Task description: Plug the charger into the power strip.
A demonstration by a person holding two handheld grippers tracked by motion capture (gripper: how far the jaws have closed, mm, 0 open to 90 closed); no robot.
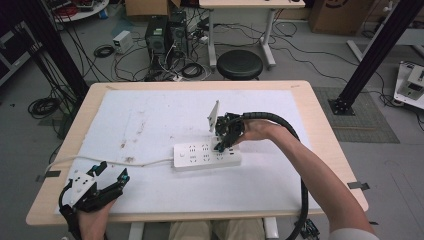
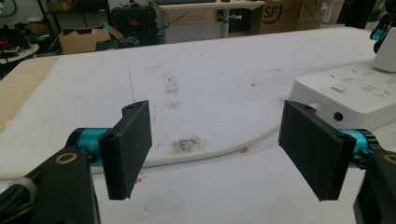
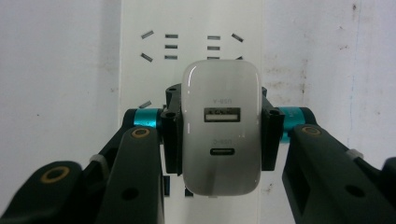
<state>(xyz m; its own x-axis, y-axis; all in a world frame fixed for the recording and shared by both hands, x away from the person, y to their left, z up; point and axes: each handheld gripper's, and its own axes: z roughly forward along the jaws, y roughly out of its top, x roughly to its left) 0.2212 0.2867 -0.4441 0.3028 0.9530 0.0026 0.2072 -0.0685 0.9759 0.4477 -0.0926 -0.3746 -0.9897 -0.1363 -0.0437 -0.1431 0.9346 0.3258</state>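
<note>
A white power strip (image 1: 200,156) lies on the white mat, its cord (image 1: 115,161) trailing left. My right gripper (image 1: 220,146) points down over the strip's right part and is shut on a white USB charger (image 3: 220,140), squeezed from both sides with its two ports facing the camera. The strip (image 3: 191,28) lies right beneath it; the charger's prongs are hidden. In the left gripper view the charger (image 2: 387,56) stands on the strip (image 2: 345,93). My left gripper (image 1: 111,173) rests at the table's near left corner, open, with nothing between its jaws (image 2: 215,149).
The white mat (image 1: 150,120) covers most of the wooden table (image 1: 320,125). The cord (image 2: 224,151) crosses just ahead of the left jaws. Beyond the far edge stand a black stool (image 1: 240,64), computer cases (image 1: 162,32) and floor cables.
</note>
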